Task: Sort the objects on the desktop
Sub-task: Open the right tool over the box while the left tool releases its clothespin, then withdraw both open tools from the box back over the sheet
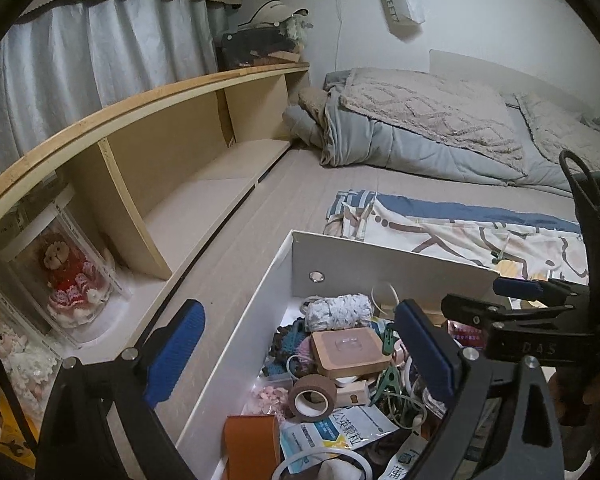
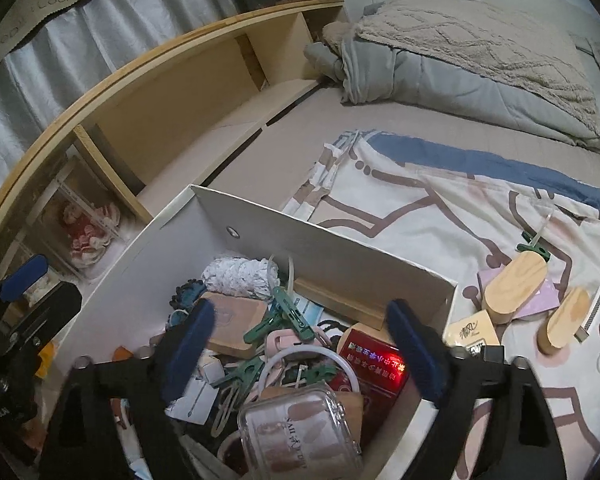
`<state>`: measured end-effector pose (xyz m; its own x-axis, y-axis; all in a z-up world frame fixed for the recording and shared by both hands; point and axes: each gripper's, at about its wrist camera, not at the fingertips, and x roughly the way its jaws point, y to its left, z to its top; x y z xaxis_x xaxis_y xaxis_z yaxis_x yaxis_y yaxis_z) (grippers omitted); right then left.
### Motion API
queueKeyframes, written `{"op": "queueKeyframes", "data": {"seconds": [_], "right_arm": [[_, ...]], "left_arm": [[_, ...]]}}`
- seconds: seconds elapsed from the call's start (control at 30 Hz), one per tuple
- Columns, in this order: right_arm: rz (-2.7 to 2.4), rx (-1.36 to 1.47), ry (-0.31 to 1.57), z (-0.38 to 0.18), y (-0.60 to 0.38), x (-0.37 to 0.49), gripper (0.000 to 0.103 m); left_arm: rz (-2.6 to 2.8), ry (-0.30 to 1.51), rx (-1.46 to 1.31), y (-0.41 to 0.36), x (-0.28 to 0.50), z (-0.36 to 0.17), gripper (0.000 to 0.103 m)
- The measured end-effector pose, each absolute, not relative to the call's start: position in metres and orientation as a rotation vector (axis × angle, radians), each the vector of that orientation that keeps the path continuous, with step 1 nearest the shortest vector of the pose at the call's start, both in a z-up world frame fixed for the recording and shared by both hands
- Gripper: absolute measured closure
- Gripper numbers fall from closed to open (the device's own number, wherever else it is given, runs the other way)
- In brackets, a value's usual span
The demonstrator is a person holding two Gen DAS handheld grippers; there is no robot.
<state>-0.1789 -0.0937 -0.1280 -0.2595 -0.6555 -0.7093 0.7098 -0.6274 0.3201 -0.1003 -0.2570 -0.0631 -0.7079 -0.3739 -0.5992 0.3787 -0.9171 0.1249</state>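
We are holding the right hand-held gripper (image 2: pixel 302 354) spread wide and empty over the white box (image 2: pixel 332 248), a clear nail case (image 2: pixel 300 432) lying nearest. The left hand-held gripper (image 1: pixel 300 346), likewise released, is straddling the box's wall. Only the right view is showing wooden blocks (image 2: pixel 516 292) at three o'clock on the bed's patterned cloth (image 2: pixel 440 200).

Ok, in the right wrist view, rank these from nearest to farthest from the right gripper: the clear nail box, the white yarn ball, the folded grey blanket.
1. Clear nail box: just below the right gripper, in the white box's near end.
2. White yarn ball: against the white box's far wall.
3. Folded grey blanket: far back on the bed.
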Motion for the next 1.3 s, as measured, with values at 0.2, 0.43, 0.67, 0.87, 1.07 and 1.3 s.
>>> {"op": "queueKeyframes", "data": {"seconds": [0.2,0.43,0.67,0.87,1.07,1.3], "right_arm": [[-2.003,1.044,0.111,-0.121,-0.087,-0.175,0.008],[-2.045,0.98,0.141,-0.11,-0.074,-0.169,0.0],[-2.048,0.946,0.141,-0.1,-0.059,-0.165,0.0],[-2.064,0.91,0.149,-0.09,-0.045,-0.162,0.0],[-2.076,0.862,0.173,-0.073,-0.029,-0.159,0.0],[-2.099,0.809,0.218,-0.05,-0.001,-0.155,0.0]], "left_arm": [[-2.591,-0.002,0.887,-0.25,-0.098,-0.06,0.006],[-2.61,0.026,0.878,-0.247,-0.094,-0.056,0.006],[-2.641,0.075,0.863,-0.246,-0.089,-0.049,0.004],[-2.641,0.111,0.838,-0.247,-0.085,-0.043,0.0],[-2.644,0.13,0.842,-0.245,-0.087,-0.038,0.0],[-2.671,0.111,0.826,-0.23,-0.091,-0.029,0.0]]}}
